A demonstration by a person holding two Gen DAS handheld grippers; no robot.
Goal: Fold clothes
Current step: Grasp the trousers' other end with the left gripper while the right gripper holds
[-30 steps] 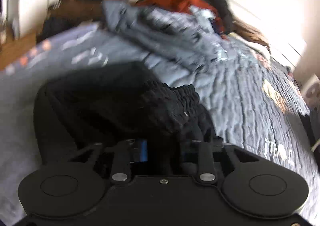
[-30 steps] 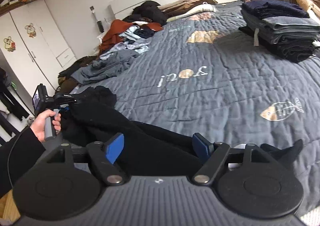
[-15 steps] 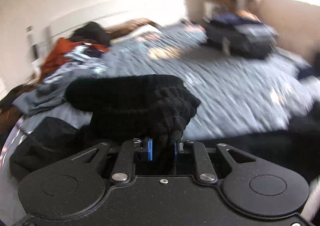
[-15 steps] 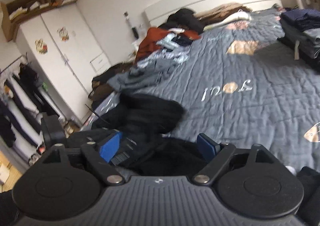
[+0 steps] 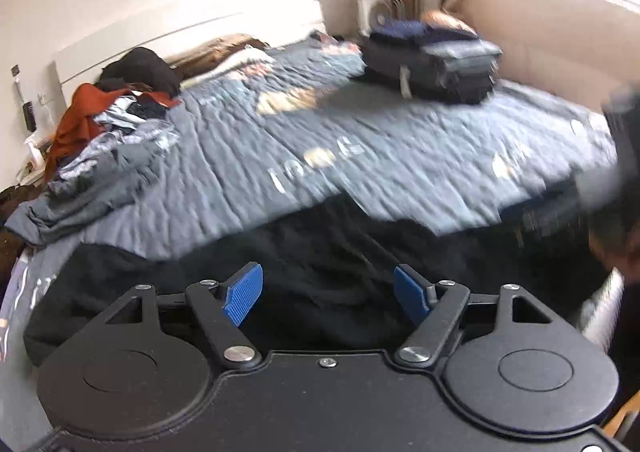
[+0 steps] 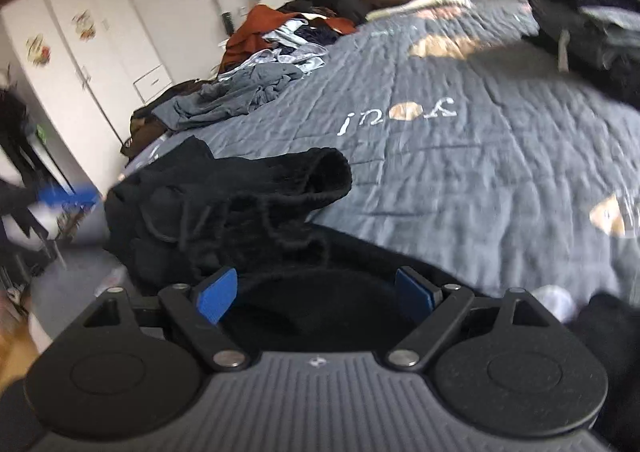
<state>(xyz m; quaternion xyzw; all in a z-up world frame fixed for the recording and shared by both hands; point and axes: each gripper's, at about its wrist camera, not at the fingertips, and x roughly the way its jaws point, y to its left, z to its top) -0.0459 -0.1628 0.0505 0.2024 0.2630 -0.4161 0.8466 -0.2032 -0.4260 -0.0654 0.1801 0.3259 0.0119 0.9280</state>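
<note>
- Two claws hang over the near edge of the bed (image 6: 460,155), placed to work one black garment (image 6: 248,203)
- Left claw (image 5: 328,294): jaws opening, pads clear of the cloth below
- Right claw (image 6: 316,292): spread wide, gripping nothing
- Garment lies crumpled, gathered waistband uppermost, fold apparently unfinished

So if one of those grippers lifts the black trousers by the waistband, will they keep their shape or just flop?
Probably flop: the black trousers lie crumpled in soft folds on the bed. The gathered waistband sags open, so it likely stretches. The fabric looks thick and knitted, so it is probably not slippery.
</note>
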